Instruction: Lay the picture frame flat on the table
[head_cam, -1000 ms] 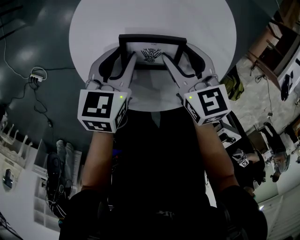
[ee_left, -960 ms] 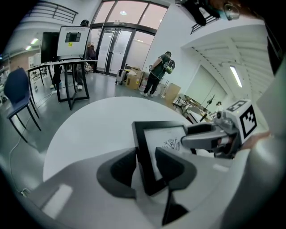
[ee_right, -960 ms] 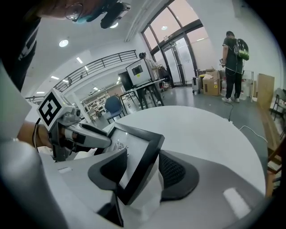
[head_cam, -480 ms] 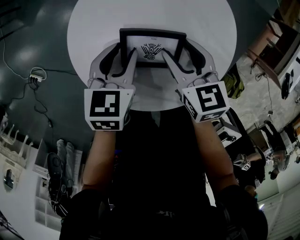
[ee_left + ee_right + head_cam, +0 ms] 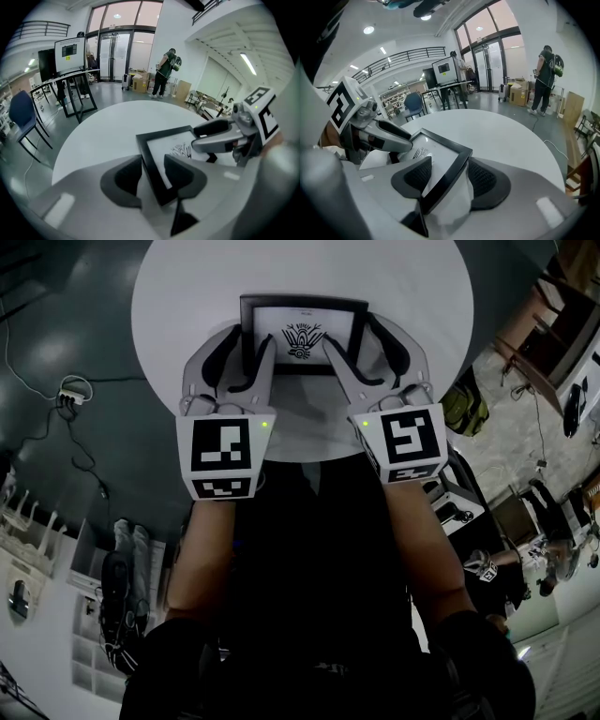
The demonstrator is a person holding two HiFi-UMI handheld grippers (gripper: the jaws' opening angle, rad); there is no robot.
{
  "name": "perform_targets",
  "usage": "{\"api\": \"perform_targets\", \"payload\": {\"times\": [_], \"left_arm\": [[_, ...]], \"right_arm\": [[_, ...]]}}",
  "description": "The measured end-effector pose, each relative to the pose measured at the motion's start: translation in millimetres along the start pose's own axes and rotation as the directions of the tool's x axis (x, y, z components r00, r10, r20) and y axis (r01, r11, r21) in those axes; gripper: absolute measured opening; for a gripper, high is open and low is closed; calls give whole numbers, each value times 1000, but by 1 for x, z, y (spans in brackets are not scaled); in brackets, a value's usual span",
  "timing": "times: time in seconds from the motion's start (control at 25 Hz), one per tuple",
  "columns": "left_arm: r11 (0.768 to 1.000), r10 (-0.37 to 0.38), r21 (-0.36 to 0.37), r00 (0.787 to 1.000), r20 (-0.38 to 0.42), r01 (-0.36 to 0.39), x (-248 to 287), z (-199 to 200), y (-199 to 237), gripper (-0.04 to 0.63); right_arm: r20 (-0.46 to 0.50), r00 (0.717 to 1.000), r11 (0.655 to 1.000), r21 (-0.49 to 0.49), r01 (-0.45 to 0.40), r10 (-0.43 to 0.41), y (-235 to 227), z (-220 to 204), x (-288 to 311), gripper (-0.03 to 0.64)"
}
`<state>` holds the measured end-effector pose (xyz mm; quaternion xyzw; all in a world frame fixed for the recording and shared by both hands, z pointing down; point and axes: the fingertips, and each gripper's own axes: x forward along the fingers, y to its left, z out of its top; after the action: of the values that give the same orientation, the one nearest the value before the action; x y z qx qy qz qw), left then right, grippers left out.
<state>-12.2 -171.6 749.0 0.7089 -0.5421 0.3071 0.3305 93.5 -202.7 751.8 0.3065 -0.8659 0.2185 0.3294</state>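
The round counter (image 5: 187, 296) is offering open surface at 9, 12 and 3 o'clock of the picture frame (image 5: 302, 334). The frame is occupying the centre. Its left edge is sitting between the opening jaws of the left claw (image 5: 246, 345), its right edge between the opening jaws of the right claw (image 5: 364, 341). At 6 o'clock both claw bodies are blocking the approach.

Bkgd: person (image 5: 164, 72) w/ backpack (image 5: 175, 61) nr glass doors (image 5: 115, 54), blue chair (image 5: 21, 112).

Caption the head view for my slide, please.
Left gripper and right gripper, jaws opening, straddle the picture frame on the white table.
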Motion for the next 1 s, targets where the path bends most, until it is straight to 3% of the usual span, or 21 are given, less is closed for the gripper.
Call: {"api": "perform_targets", "payload": {"times": [0.44,0.72,1.0], "left_arm": [[998,25,64,999,-26,-23,4,-2,-3,158],[998,22,67,1000,-17,-21,1,-1,-2,159],[998,15,64,1000,23,-17,-20,13,7,158]], "right_arm": [[11,999,996,-69,54,-53,-1,-3,1,256],[22,998,995,-81,59,-57,0,-1,-3,252],[88,995,995,-90,45,-37,11,28,-20,189]]}}
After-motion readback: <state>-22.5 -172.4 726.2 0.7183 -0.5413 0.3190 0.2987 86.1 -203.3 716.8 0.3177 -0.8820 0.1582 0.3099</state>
